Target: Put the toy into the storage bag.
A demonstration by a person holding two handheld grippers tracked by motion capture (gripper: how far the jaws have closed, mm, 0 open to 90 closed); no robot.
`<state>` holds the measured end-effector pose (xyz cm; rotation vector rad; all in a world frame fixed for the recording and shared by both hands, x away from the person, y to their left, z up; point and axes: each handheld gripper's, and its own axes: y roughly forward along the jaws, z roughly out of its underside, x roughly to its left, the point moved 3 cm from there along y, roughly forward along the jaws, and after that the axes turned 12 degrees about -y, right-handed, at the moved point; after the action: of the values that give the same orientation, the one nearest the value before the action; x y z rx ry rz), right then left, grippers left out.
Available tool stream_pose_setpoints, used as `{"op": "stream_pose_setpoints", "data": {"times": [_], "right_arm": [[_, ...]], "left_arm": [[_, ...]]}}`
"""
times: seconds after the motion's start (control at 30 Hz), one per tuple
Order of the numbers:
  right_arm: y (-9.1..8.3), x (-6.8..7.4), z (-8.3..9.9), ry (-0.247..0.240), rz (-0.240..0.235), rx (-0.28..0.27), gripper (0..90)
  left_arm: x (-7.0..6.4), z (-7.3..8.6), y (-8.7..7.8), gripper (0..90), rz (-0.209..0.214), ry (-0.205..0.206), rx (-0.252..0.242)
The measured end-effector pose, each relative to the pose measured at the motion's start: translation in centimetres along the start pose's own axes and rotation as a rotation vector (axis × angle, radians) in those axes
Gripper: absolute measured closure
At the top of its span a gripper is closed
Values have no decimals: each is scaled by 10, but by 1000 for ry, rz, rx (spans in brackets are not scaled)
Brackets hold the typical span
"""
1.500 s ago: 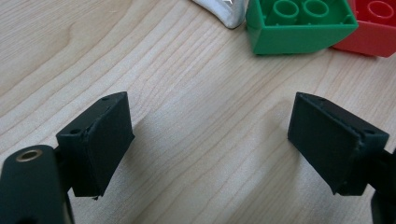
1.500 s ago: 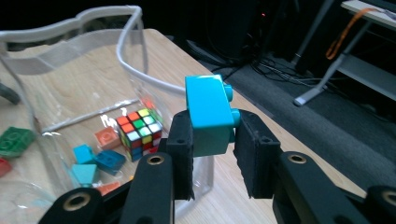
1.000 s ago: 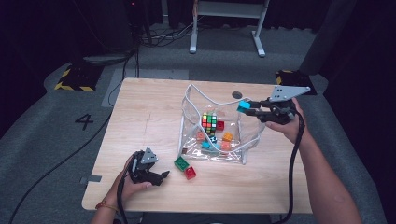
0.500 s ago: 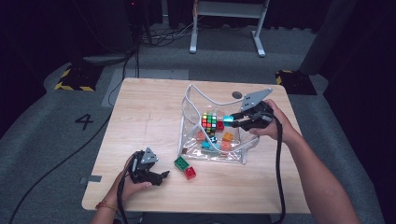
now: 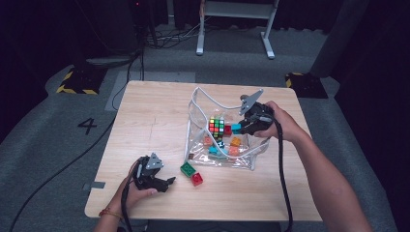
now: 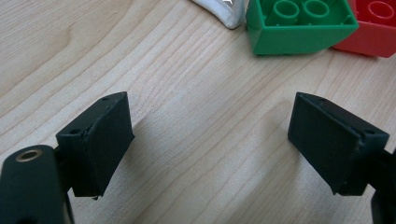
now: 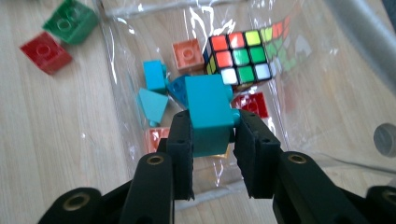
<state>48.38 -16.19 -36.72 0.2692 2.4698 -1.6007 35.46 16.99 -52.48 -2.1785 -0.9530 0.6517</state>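
Observation:
My right gripper (image 5: 240,128) (image 7: 212,140) is shut on a teal brick (image 7: 208,109) (image 5: 236,128) and holds it above the open clear plastic bag (image 5: 244,159). Inside the bag lie a colour cube (image 5: 216,126) (image 7: 237,58), orange (image 7: 187,53), teal (image 7: 154,74) and red (image 7: 250,103) bricks. On the table left of the bag rest a green brick (image 5: 187,168) (image 6: 299,25) and a red brick (image 5: 197,179) (image 6: 373,25). My left gripper (image 5: 167,183) (image 6: 210,140) stands open low over the wood, just short of those two, nothing between its jaws.
The wooden table (image 5: 150,125) has bare surface on its left half. The bag's white cord handle (image 5: 196,99) loops toward the far side. A small dark round disc (image 7: 385,139) lies beside the bag. Grey floor and a white stand (image 5: 237,24) lie beyond.
My right gripper has moved left and down with the teal brick, from beside the bag's right edge to over its opening. The left gripper has stayed put.

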Motion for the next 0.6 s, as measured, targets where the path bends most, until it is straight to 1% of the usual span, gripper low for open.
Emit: {"op": "stream_pose_setpoints", "data": {"times": [0.03, 0.1, 0.13, 0.2, 0.23, 0.3, 0.33, 0.37, 0.4, 0.43, 0.47, 0.6], "right_arm": [[1, 0, 1, 9, -7, 18, 682], [2, 0, 4, 9, -22, 66, 682], [3, 0, 5, 12, -29, 82, 682], [4, -3, 13, 13, -44, 126, 682], [5, -4, 18, 16, -43, 154, 681], [5, -5, 25, 36, -38, 184, 681], [3, -2, 28, 76, -44, 209, 681], [4, -4, 30, 40, -35, 186, 681], [3, -4, 32, 37, -35, 171, 681], [2, -6, 32, 30, -21, 159, 681], [0, -4, 33, 47, -28, 157, 680], [-1, -3, 32, 48, -23, 147, 677]], "left_arm": [[0, 0, 0, 140, 0, 1, 0], [0, 0, 0, 140, 0, 0, 0], [0, 0, 0, 140, 0, -2, 0], [0, 0, 0, 140, 1, -2, 0], [0, 0, 0, 140, 0, -1, 0], [0, 0, 0, 140, 1, -2, 0], [0, 0, 0, 140, 0, -2, 0], [0, 0, 0, 140, 0, 0, 0], [0, 0, 0, 140, 0, 1, 0], [0, 0, 0, 140, 0, 0, 0], [0, 0, 0, 140, 0, 0, 0], [0, 0, 0, 140, 0, -1, 0]]}}
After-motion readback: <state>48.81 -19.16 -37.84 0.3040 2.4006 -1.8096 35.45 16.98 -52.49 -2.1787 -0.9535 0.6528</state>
